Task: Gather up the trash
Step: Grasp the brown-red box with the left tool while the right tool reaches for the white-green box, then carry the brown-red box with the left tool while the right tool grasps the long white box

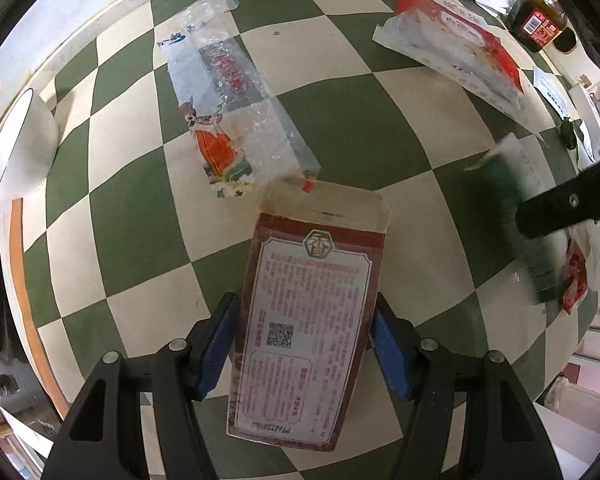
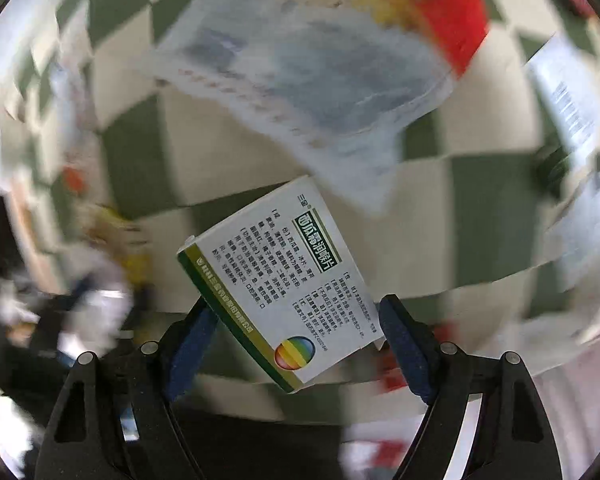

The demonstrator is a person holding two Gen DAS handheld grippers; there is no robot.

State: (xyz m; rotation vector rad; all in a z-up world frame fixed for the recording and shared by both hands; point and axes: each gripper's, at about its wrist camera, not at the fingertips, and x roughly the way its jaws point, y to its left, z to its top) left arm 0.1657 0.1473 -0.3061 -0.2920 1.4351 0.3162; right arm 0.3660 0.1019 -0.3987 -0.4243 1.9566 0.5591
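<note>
Blurred tabletop [image 2: 488, 216] behind white box [image 2: 284, 276]

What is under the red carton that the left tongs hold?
Under the red carton I see the checkered cloth and one end of a clear wrapper; anything directly beneath is covered.

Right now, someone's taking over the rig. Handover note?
Left gripper: shut on the red carton, held above the checkered table.
Right gripper: white-green box between its fingers; grip unclear, view blurred.
On the table: clear wrapper, red-white bag.
Done: two items picked up, neither binned; no bin in view.
Left: drop both, then collect the wrapper and bag.
</note>
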